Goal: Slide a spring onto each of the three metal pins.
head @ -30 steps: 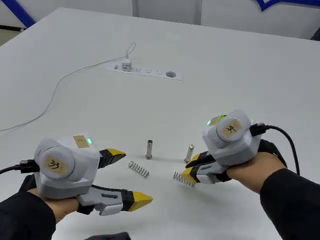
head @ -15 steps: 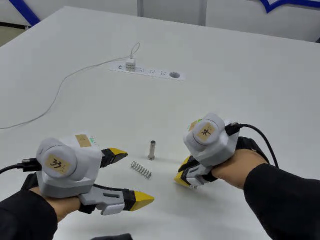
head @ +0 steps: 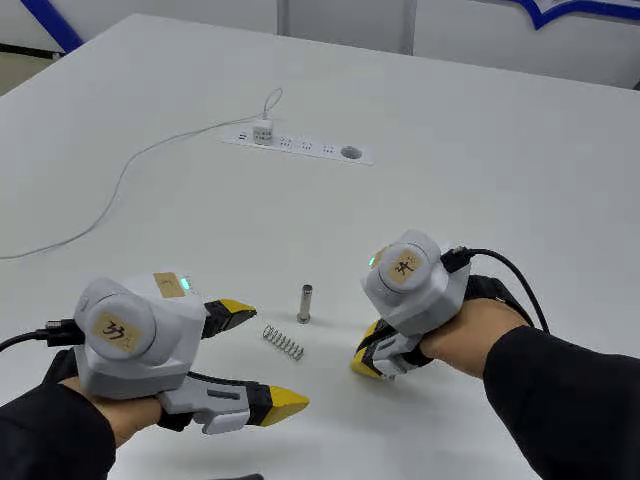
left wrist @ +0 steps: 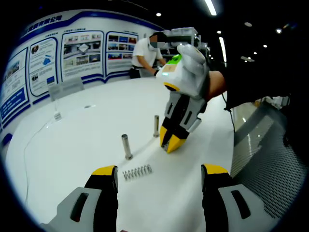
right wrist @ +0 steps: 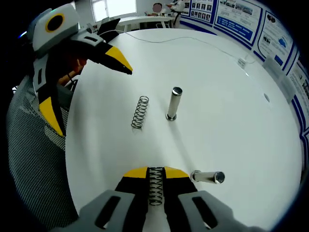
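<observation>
Coiled wire spring (right wrist: 155,189) — in right gripper (right wrist: 155,174)

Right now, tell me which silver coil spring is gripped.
The spring pinched in the right gripper; the other spring lies loose on the white table.

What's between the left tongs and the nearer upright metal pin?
A loose coiled steel spring, lying flat on the white table between the left tongs and that upright metal pin; clear in the left gripper view.

White table (head: 500,170): loose spring (left wrist: 137,172) lying just ahead of left fingers (left wrist: 104,173), one pin (left wrist: 126,146) upright beyond it, second pin (right wrist: 207,177) beside right fingers (right wrist: 176,173), probably upright, power strip (head: 296,145) far off.
</observation>
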`<state>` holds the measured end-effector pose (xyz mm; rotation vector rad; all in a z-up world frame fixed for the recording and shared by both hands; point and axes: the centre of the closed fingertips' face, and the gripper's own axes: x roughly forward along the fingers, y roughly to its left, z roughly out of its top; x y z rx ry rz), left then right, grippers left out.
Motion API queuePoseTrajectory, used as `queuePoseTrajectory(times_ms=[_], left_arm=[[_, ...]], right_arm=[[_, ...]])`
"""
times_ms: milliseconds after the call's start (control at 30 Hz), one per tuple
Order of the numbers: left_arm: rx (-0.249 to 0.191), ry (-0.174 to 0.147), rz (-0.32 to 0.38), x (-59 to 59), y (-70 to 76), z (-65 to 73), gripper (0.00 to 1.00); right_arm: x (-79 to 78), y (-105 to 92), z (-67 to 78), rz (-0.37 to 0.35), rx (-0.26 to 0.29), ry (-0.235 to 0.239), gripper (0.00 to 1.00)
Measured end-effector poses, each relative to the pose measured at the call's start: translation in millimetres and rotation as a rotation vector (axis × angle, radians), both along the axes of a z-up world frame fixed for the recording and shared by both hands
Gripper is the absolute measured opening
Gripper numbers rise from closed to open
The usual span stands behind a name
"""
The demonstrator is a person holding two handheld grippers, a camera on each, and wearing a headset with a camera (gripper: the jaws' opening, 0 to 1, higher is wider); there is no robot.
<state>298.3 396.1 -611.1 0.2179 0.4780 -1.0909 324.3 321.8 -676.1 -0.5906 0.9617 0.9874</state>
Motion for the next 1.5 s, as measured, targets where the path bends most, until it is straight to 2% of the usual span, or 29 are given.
queuePoseTrajectory(times_ms=[100,600,1133,1333,1500], left_arm=[[0.003,-0.001,-0.001,-0.2,-0.2,-0.2,0.72],[0.019,-0.001,-0.006,-1.4,-0.3,-2.0,0.72],[0.027,0.000,-0.014,-3.2,-0.9,-3.5,0.72],[0.022,-0.001,-0.010,-2.4,-0.6,-2.4,0.72],[0.022,-0.002,-0.014,-2.6,-1.1,-2.4,0.72]], right_arm=[[1.1,-1.2,0.5,0.001,-0.003,-0.011,0.12],[2.6,-9.5,30.0,-0.085,0.111,-0.067,0.12],[1.5,-25.3,44.5,-0.165,0.172,-0.102,0.12],[2.3,-25.5,58.7,-0.190,0.216,-0.121,0.12],[8.3,-24.9,79.2,-0.219,0.280,-0.152,0.12]])
